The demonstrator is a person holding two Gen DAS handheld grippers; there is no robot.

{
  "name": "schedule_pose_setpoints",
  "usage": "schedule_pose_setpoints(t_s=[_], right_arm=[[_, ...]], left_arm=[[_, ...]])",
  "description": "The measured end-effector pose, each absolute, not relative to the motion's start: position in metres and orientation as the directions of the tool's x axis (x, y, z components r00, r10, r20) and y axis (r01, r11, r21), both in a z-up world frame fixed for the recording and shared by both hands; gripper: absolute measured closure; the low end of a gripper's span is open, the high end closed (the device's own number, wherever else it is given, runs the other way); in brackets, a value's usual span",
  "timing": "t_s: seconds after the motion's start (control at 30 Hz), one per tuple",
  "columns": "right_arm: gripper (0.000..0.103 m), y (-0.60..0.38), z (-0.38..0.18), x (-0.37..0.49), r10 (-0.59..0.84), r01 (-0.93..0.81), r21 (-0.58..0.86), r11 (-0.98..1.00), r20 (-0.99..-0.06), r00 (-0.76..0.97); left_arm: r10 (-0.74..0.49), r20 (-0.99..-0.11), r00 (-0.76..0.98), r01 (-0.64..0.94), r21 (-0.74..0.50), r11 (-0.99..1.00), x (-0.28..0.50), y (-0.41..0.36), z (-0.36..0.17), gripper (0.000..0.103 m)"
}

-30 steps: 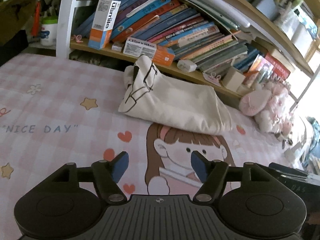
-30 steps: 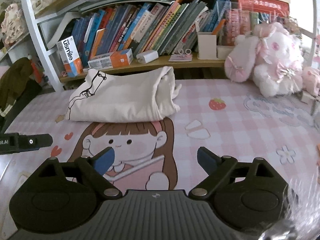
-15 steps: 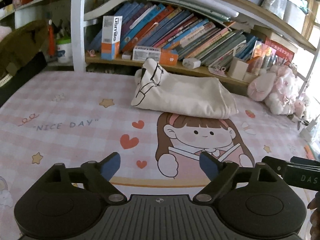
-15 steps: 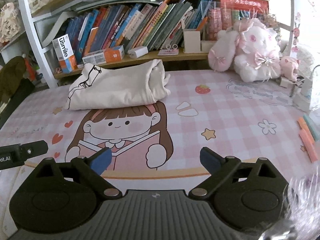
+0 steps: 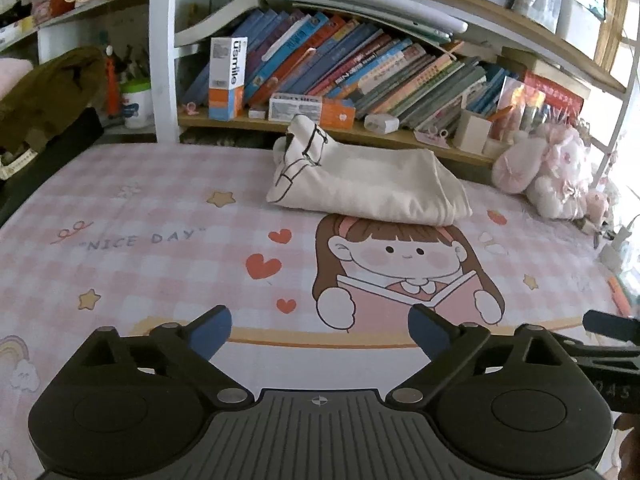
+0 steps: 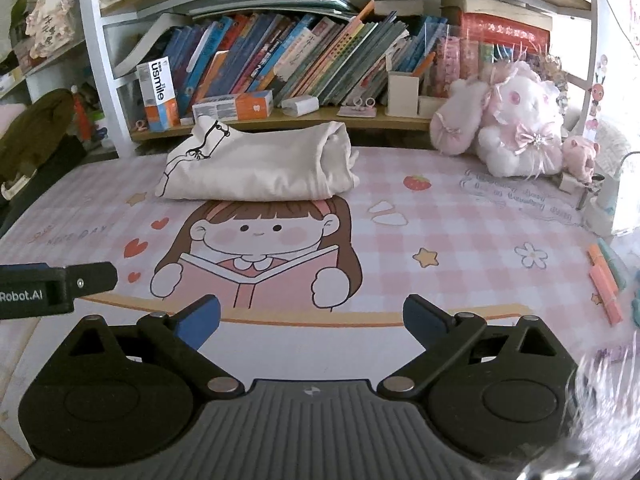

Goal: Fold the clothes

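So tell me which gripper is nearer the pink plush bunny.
Right. The right gripper has the bunny ahead to its right; the left gripper sits further left, with the bunny far off to its right.

"NICE DAY" on the sheet (image 5: pixel 120 216); "usmile" on the box (image 6: pixel 158 94); "Robot.AI" on the left hand-held gripper (image 6: pixel 52 288).
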State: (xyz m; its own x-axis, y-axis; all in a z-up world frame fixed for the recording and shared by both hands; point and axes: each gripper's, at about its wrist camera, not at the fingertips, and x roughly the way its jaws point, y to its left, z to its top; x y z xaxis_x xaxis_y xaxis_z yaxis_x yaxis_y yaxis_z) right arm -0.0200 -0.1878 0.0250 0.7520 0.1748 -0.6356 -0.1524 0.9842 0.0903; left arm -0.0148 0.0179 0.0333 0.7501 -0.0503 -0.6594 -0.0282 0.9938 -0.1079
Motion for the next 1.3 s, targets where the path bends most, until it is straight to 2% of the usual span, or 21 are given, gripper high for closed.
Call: schedule_pose_setpoints(t_s=[0.17,0.4,1.3], right_arm=[[0.002,-0.1865,0.0276,-0.0237,0.153,-0.14,0.07,0.988,-0.627,0.764],[0.0,-0.1872,0.0305,-0.0221,0.119,-0.113,0.049,0.992,-0.623,0.774],[0.0,-0.18,0.0252,-0.0171,0.139,-0.118,0.076,0.99,-0.641,0.754]], left_arm=[[-0.049,-0.658,0.751,-0.032,-0.109,0.994,-0.0174,0.0204,0.0326,0.006],[-0.002,-0.626,0.78,-0.037,-0.048,0.998,-0.0221,0.0202,0.0337,0.006],[-0.026,-0.628,0.778,0.002,-0.039,0.999,-0.0189,0.0192,0.0335,0.003]])
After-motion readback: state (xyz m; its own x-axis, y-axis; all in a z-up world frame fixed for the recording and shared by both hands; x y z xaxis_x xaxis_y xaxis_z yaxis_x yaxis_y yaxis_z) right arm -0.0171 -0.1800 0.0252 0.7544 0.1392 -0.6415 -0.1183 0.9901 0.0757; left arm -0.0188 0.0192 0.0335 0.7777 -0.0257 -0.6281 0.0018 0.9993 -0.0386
